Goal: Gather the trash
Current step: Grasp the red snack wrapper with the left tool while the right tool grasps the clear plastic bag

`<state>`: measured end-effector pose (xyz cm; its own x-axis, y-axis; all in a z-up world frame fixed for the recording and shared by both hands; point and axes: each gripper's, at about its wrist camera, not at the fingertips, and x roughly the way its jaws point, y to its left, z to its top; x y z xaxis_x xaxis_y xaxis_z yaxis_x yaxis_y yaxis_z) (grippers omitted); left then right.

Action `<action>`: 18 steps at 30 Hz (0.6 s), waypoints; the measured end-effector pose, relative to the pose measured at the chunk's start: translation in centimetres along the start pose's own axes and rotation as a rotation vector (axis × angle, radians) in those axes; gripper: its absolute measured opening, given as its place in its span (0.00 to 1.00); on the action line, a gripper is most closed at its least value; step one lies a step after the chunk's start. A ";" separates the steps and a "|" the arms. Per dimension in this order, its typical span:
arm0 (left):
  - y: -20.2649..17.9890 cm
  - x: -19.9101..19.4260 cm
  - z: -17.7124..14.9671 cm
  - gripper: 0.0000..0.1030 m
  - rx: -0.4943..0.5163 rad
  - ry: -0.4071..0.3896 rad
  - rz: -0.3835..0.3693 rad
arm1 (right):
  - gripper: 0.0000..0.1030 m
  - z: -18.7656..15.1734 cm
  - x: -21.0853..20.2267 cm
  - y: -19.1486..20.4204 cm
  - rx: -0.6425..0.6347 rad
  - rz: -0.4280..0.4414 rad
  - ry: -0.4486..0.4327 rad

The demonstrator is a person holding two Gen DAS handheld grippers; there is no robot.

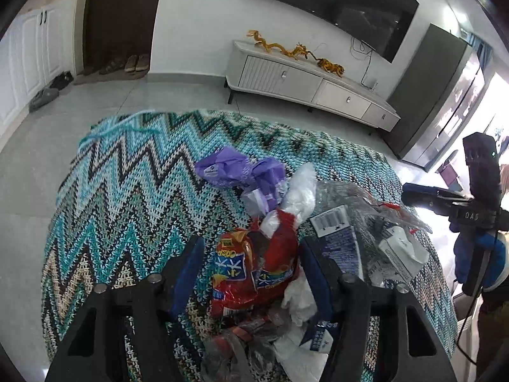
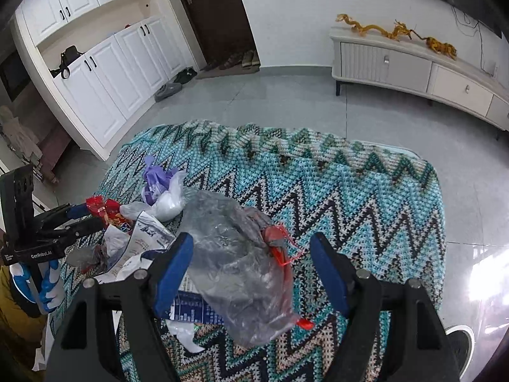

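writing shows in few places: "genrobot.ai" in white on the body of the left gripper (image 2: 92, 215) as the right wrist view catches it, and "das" on the body of the right gripper (image 1: 413, 192) at the far right of the left wrist view. the red snack wrapper (image 1: 257, 270) carries blue and yellow label panels with characters too warped to read. a barcode sits on the white end of a dark blue carton (image 1: 337, 238), the small print under it illegible.

trash lies heaped on the zigzag knitted cover (image 1: 127, 197): a purple crumpled bag (image 1: 238, 172) at the far end, white plastic (image 1: 300, 191) beside it, the red wrapper, the carton, and a clear grey plastic bag (image 2: 235, 254) with red ties draped over the carton's right side. the bottom of the pile is cut off behind the gripper mounts, and what is in the grey bag cannot be made out.

left gripper (image 1: 254, 273) has its jaws spread wide, straddling the red wrapper low over the pile; whether the pads touch it is unclear. right gripper (image 2: 251, 270) is also spread wide, one finger on each side of the grey bag. a blue and white gloved hand (image 2: 47, 283) holds the left gripper's handle, tilted toward the pile.

a tv cabinet (image 2: 413, 70) with golden dragon figures (image 2: 375, 28) stands by the wall.
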<state>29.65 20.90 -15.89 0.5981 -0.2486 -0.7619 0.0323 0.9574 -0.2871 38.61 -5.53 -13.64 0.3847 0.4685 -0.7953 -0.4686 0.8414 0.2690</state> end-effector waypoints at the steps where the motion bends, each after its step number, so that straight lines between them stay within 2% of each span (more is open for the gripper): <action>1: 0.4 0.2 -0.1 0.50 -0.016 0.007 -0.012 | 0.72 0.1 0.7 0.0 0.001 0.007 0.016; 3: 0.9 0.4 -0.5 0.44 -0.037 0.016 -0.034 | 0.72 0.2 1.9 -0.2 0.003 0.016 0.045; 5: 1.2 0.6 -0.8 0.31 -0.042 0.023 -0.048 | 0.72 0.0 3.0 -0.4 0.006 0.021 0.073; 11: 1.3 0.5 -2.1 0.12 -0.050 0.025 -0.071 | 0.71 -1.0 4.7 -1.2 0.038 0.045 0.111; 12: 1.2 0.3 -2.3 0.11 -0.048 0.017 -0.074 | 0.65 -1.1 4.7 -1.3 0.042 0.054 0.111; 13: 1.0 0.1 -2.3 0.09 -0.044 0.008 -0.075 | 0.53 -1.2 4.7 -1.4 0.046 0.064 0.112; 15: 0.8 -0.3 -2.4 0.07 -0.035 -0.009 -0.081 | 0.36 -1.4 4.5 -1.5 0.048 0.061 0.113; 18: 0.3 -1.0 -2.8 0.06 -0.031 -0.032 -0.083 | 0.21 -1.5 3.6 -1.5 0.043 0.054 0.090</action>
<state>26.86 21.04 -16.82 0.6194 -0.3219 -0.7161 0.0584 0.9284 -0.3669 39.51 -5.52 -17.75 0.2861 0.4887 -0.8242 -0.4516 0.8274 0.3338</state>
